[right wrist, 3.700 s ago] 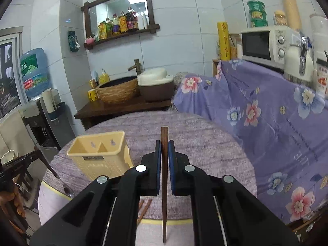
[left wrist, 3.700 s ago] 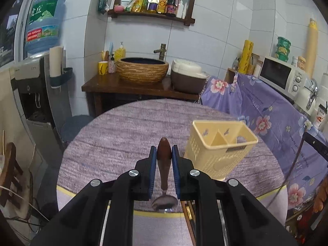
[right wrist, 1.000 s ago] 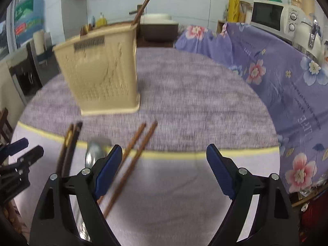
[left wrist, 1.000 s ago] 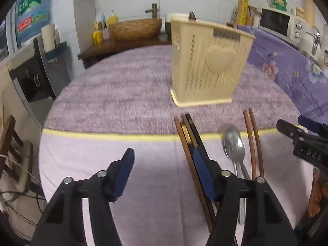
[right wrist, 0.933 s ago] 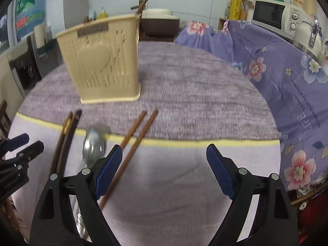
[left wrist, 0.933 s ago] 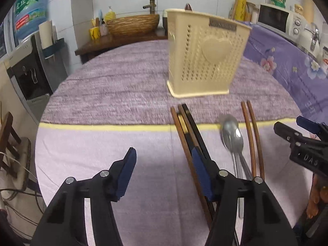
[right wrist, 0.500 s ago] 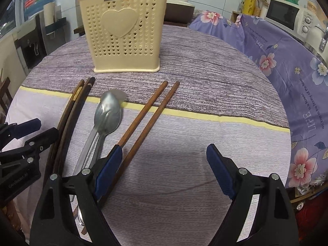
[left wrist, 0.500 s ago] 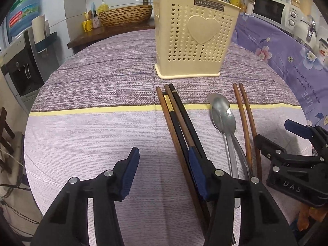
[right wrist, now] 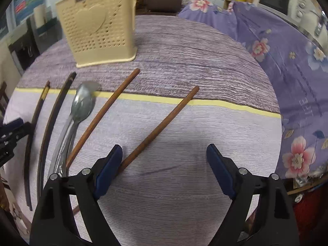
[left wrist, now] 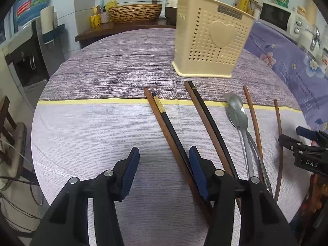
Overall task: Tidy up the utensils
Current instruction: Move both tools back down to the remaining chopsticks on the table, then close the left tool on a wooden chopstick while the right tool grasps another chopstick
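Cream plastic caddy (left wrist: pixel 213 39) stands upright on the far, darker half of the cloth (left wrist: pixel 92 127), perforated, heart on its front. What it holds can't be made out from here.

Left gripper (left wrist: pixel 164 170): jaws apart, nothing between them, having just narrowed a little. Its right pad sits just beside the nearer chopstick pair (left wrist: pixel 166 127), one brown stick and one black with a gold band. A second pair (left wrist: pixel 207 119), brown and black, lies to the right, then the spoon (left wrist: pixel 238 112), steel, bowl toward the caddy.

Right gripper (right wrist: pixel 164 168): jaws wide, empty. A brown stick (right wrist: pixel 162 127) runs under its left pad; another brown stick (right wrist: pixel 104 112) lies apart to the left, beside the spoon.

Risks:
- Left pad may nudge the pair aside instead of straddling it; thin sticks roll.
- Closing could catch one stick of two, leaving the other behind.
- Right jaws sit off-centre on the stick; a grip near one end would let it swing and miss the caddy mouth.
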Tool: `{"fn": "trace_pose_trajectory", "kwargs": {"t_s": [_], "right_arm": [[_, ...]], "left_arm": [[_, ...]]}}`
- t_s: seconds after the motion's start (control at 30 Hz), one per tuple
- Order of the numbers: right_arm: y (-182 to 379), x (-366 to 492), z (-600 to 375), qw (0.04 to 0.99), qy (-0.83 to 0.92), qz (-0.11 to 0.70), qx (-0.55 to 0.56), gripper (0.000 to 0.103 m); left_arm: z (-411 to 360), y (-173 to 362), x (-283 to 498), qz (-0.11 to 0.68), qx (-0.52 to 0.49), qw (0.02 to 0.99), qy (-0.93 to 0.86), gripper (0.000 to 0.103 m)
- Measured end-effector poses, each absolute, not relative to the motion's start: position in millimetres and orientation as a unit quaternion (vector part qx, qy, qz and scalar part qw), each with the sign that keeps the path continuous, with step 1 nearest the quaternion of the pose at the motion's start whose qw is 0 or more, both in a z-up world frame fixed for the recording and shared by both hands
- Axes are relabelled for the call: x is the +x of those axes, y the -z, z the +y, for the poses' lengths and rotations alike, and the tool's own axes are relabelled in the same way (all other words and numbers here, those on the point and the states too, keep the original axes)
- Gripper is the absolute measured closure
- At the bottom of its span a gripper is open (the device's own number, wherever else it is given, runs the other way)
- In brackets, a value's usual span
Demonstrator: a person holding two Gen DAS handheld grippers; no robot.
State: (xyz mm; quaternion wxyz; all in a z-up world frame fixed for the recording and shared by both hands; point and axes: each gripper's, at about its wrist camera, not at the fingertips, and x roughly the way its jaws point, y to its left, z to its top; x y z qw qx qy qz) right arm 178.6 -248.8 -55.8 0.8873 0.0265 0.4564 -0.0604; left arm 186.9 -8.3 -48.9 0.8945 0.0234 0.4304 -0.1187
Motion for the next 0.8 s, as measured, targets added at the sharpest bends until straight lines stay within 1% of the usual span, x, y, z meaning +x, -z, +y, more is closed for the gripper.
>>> {"fn": "trace_pose_trajectory", "kwargs": {"t_s": [0.3,0.47,0.6,0.7,0.8], "right_arm": [[65,192,-257,0.881,0.069,0.464,0.059,0.021],[66,197,-258,0.882,0.073,0.463,0.055,0.021],[65,196,-271,0.880,0.078,0.463,0.070,0.021],[64,197,-276,0.879,0.080,0.461,0.086,0.023],[63,204,-277,0.879,0.079,0.461,0.095,0.028]], "left_arm": [[-9,52,194,0.434,0.024,0.895,0.101,0.052],[-9,53,197,0.433,0.039,0.895,0.096,0.051],[6,51,198,0.438,0.033,0.895,0.082,0.051],[14,51,204,0.443,0.021,0.893,0.079,0.051],[14,48,213,0.442,0.016,0.894,0.074,0.051]]}}
